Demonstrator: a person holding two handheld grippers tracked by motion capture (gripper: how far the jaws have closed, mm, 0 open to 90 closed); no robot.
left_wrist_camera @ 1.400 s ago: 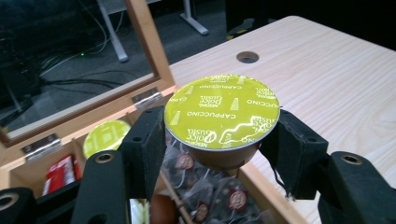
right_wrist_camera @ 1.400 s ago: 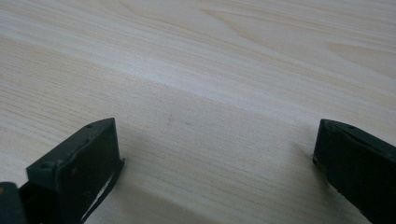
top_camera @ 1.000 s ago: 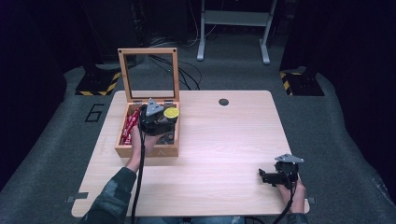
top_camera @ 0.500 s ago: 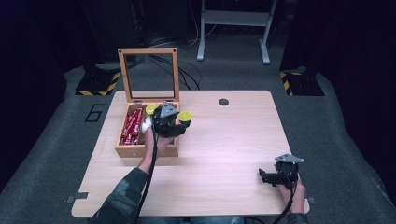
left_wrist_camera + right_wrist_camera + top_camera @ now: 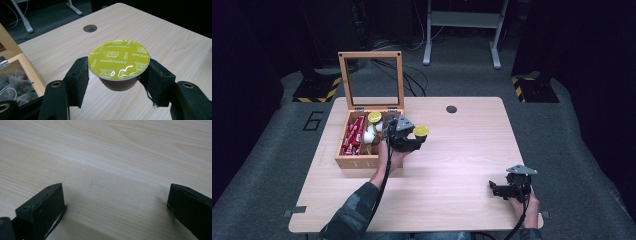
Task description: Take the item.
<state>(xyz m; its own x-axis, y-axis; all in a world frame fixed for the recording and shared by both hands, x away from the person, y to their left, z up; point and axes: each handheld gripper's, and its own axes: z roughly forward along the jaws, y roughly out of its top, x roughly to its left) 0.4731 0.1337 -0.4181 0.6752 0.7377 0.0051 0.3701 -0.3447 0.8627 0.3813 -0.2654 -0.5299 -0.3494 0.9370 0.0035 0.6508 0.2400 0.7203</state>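
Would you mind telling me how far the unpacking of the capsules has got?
Done: the box is open, and the left gripper has one capsule clear of it, above the table. In hand: setting it down. Left: another capsule sits in the box; the right gripper rests open.

Overhead light: surface (image 5: 462,150) bright, surroundings near black. Glare streak on capsule lid (image 5: 119,59). High view soft and grainy; right gripper view jaws blurred, soft shadows beneath.
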